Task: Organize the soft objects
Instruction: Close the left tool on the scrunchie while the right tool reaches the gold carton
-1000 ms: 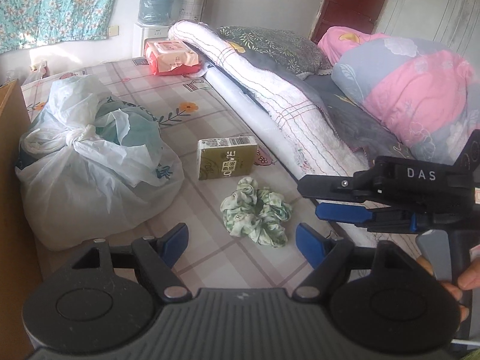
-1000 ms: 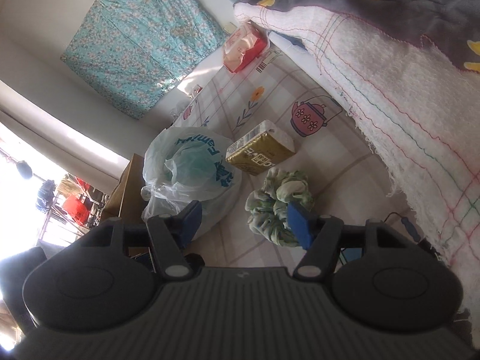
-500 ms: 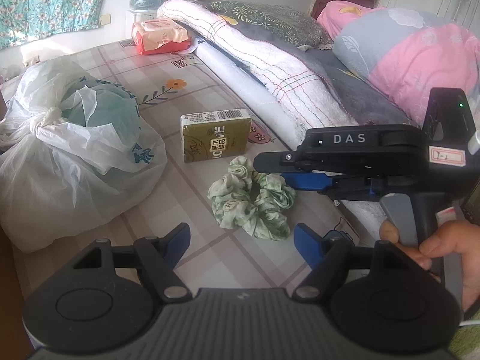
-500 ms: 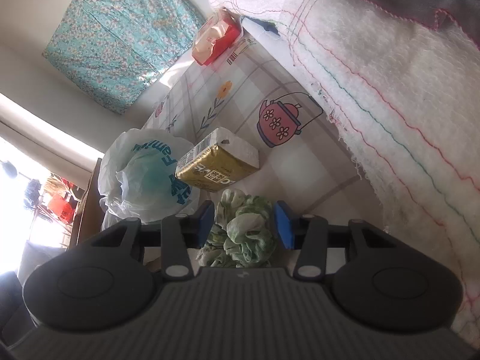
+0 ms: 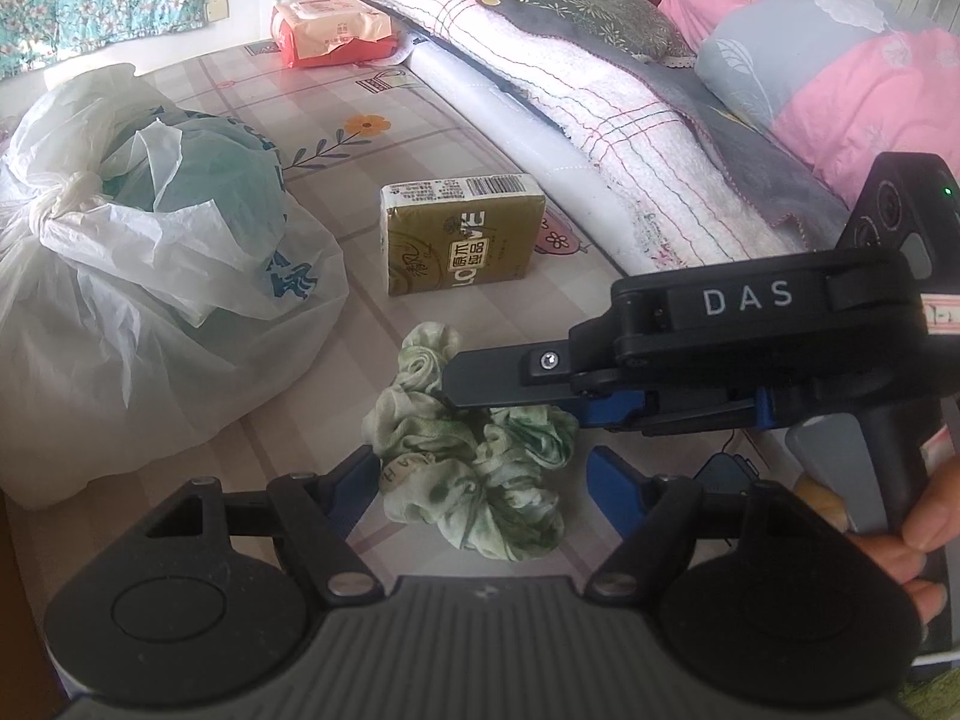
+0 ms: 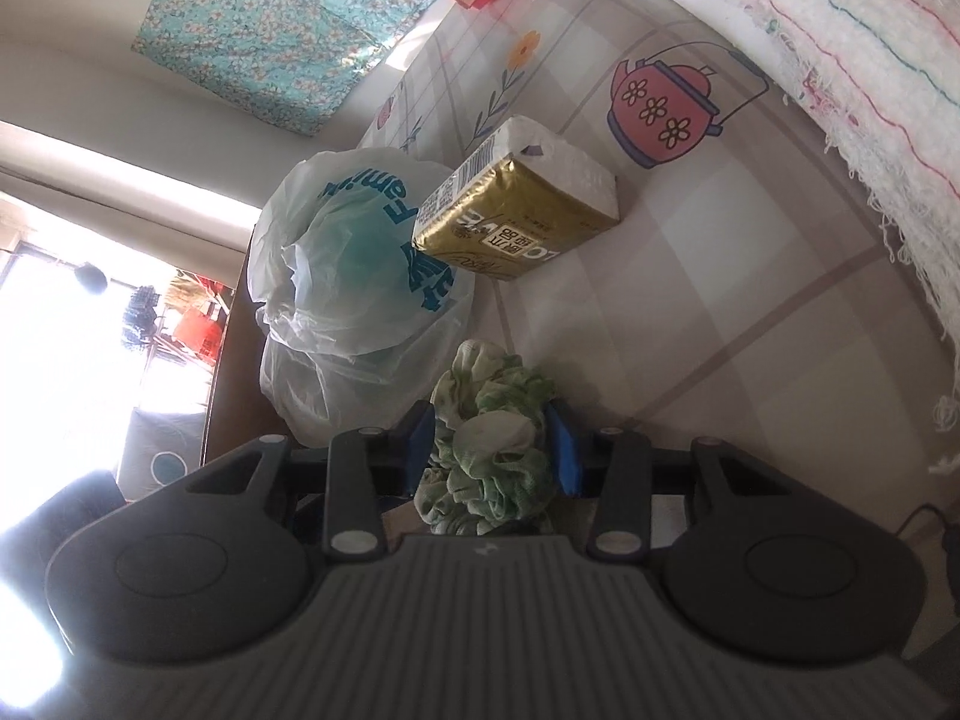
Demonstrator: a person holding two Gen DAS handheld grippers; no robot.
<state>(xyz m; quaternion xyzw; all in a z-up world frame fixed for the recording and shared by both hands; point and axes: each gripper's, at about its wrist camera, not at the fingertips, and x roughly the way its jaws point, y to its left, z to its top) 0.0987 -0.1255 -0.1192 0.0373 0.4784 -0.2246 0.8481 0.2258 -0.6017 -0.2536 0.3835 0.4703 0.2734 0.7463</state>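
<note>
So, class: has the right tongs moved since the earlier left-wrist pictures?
Yes. The right tongs came in from the right edge, leftward toward the tissue pack, and now straddle the scrunchie, jaws closing on it.

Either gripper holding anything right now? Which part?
Right gripper is closing on the green-and-white fabric scrunchie, pads against its bunched ruffles at the side nearer the quilts. Left gripper is open, straddling it, holding nothing.

Green scrunchie (image 5: 474, 468) lies btwn closing left gripper (image 5: 486, 480) jaws; right gripper (image 5: 456, 396) on its far side, nr tissue pack (image 5: 462, 234).
</note>
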